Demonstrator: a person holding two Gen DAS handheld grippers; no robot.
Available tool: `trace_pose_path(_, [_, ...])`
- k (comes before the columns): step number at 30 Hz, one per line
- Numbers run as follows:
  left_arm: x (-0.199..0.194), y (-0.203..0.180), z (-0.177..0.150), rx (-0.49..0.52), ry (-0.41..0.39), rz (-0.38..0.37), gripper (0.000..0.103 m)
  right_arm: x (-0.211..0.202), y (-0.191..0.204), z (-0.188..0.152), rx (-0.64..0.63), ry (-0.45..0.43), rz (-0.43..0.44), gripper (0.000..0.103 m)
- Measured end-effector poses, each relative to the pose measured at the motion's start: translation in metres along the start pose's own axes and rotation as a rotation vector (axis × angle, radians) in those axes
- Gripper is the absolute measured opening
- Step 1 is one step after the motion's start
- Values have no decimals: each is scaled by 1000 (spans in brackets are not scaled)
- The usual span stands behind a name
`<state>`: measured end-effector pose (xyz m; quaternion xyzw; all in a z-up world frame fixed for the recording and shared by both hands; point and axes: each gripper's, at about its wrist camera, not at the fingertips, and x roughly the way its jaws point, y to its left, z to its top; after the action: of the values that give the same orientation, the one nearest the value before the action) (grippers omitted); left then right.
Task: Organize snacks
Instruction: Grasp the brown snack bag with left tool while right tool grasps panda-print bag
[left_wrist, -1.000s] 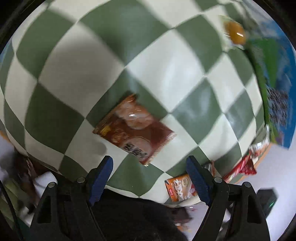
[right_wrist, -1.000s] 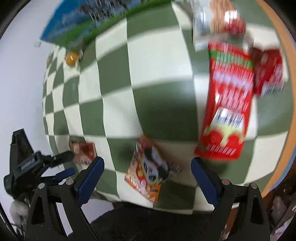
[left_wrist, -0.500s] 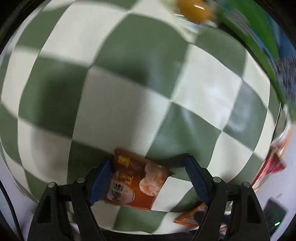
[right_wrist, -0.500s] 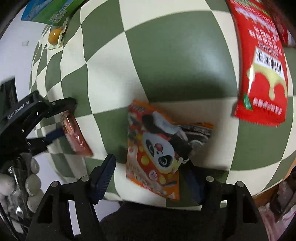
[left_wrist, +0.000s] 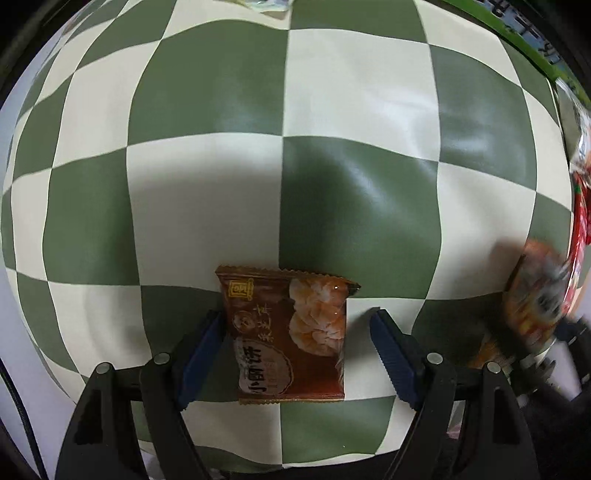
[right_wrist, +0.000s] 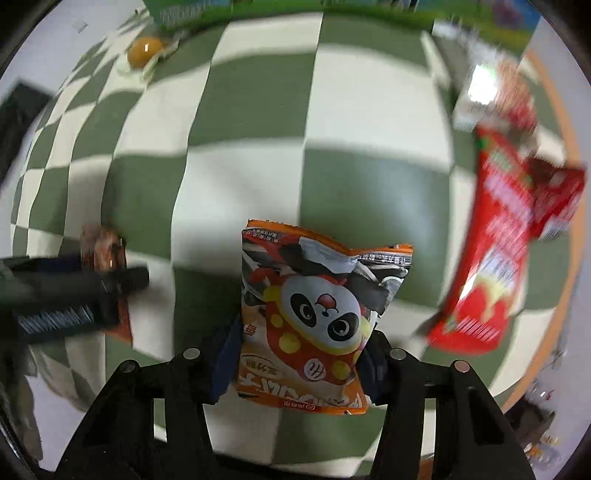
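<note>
A brown shrimp-cracker packet (left_wrist: 288, 336) lies flat on the green and white checkered cloth (left_wrist: 207, 199), between the jaws of my left gripper (left_wrist: 297, 332). The left jaw touches the packet's edge; the right jaw stands a little off it, so the gripper is open. In the right wrist view an orange panda snack bag (right_wrist: 314, 317) sits between the jaws of my right gripper (right_wrist: 301, 350), which press on both its sides. The left gripper also shows in the right wrist view (right_wrist: 74, 291), over the brown packet (right_wrist: 105, 251).
A long red snack bag (right_wrist: 487, 251) and a smaller red packet (right_wrist: 557, 192) lie to the right. A silver-wrapped snack (right_wrist: 491, 92) and an orange jelly cup (right_wrist: 144, 51) lie farther back. A green and blue box (right_wrist: 332, 7) runs along the far edge.
Both grippers moved down onto their packets. The left jaws came around the brown packet. The right jaws narrowed onto the panda bag, and the view swung.
</note>
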<state>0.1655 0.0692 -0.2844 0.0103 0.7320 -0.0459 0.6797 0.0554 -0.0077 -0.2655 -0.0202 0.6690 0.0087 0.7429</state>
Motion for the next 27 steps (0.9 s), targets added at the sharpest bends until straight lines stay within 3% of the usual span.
trace_pose_path(4, [-7, -11, -5, 9, -41, -1, 55, -6, -4, 8, 23, 0, 40, 61])
trace_pose_path(9, [-12, -23, -19, -18, -40, -41, 54, -12, -32, 2, 204, 25, 189, 66])
trace_pose_path(12, [-11, -26, -19, -16, -41, -41, 54, -8, -26, -6, 199, 40, 183, 68])
trace_pose_path(15, [-10, -19, -19, -17, -43, -40, 53, 2, -27, -10, 174, 56, 160, 78])
trace_pose_path(17, [-13, -19, -18, -13, -46, -34, 52, 8, -17, -9, 136, 58, 110, 79])
trace_pose_path(20, [-22, -14, -10, -7, -64, -22, 52, 12, -2, -11, 64, 42, 23, 66])
trace_pose_path(21, [-25, -14, -11, -7, -70, -24, 52, 10, 2, -13, 46, 30, 6, 57])
trace_pose_path(27, [-68, -16, -7, 10, -130, -77, 52, -32, -14, -32, 61, -57, 66, 55])
